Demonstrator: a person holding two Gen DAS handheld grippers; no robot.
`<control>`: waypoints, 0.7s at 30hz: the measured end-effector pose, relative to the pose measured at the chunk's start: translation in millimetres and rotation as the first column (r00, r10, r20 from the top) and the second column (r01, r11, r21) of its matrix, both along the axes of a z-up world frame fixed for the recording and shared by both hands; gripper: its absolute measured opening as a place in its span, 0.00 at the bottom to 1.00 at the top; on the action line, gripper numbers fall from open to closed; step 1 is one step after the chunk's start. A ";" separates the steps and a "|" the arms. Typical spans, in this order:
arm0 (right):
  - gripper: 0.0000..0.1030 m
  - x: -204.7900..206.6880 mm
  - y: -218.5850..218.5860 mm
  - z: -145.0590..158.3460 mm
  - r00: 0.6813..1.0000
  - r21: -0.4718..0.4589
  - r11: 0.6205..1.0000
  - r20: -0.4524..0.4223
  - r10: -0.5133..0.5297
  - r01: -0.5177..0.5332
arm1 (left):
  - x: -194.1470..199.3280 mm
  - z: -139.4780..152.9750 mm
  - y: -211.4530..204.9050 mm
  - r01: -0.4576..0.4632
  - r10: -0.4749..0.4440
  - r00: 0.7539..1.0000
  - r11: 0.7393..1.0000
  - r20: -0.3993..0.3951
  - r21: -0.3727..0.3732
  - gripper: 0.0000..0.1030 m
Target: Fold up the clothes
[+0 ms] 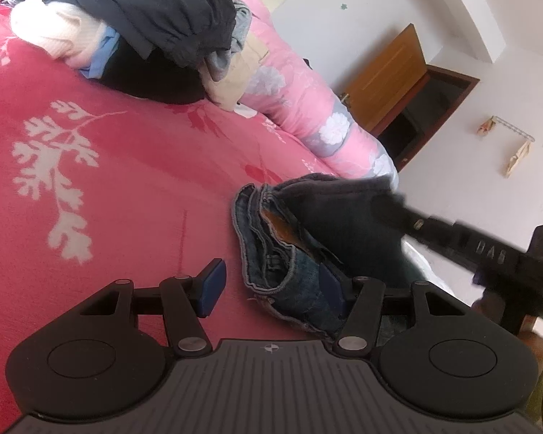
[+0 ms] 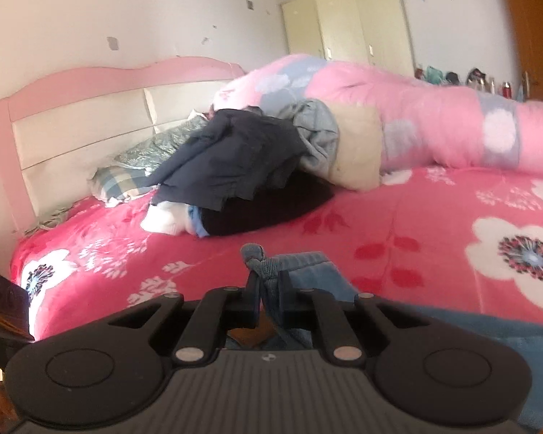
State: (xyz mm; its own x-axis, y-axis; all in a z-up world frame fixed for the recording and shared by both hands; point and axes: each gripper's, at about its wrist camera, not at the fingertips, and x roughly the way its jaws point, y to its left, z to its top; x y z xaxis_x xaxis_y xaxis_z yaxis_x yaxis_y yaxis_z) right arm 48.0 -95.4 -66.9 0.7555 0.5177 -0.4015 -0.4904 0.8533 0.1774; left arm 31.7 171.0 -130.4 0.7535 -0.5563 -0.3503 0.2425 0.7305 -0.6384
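Jeans (image 1: 293,253) lie bunched on the red floral bedspread (image 1: 126,166), just ahead and right of the left gripper (image 1: 271,285). Its jaws are spread; the right pad (image 1: 331,285) sits against the denim, the left pad (image 1: 211,287) over bare spread, so no pinch. Only the left view shows the waistband opening and the right gripper (image 2: 268,298) coming in from the far right onto the dark fold. Only the right view shows its jaws pressed together on a denim edge with a knotted bit poking up between the fingers. Ahead of both tools is open bedspread up to the clothes pile (image 2: 242,173). The pink quilt (image 2: 434,123) bounds the far side, the headboard (image 2: 90,108) the left; the bed edge drops off right of the jeans in the left view.
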 end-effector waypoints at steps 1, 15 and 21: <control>0.09 0.2 7.6 -6.2 1.000 -0.019 1.000 -0.016 0.022 -0.022 | -0.3 -0.2 1.4 -0.006 0.006 1.000 1.000 -0.002 -0.001 0.55; 0.31 -35.8 19.8 -26.0 0.985 -0.144 0.976 0.012 0.170 -0.167 | 8.0 16.6 7.3 -0.033 0.034 0.999 0.998 0.014 -0.053 0.60; 0.31 -42.4 -41.6 -16.3 0.994 0.151 0.988 -0.103 0.033 -0.017 | 13.9 40.5 -13.8 0.024 -0.021 0.997 0.999 0.067 -0.033 0.64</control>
State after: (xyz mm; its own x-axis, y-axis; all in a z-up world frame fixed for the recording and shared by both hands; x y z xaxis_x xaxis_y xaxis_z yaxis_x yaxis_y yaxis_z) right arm 5.6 -137.0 -83.2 0.6996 0.5960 -0.3942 -0.4829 0.8010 0.3539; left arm 45.5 157.3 -89.9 0.7619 -0.5841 -0.2799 0.3017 0.7024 -0.6446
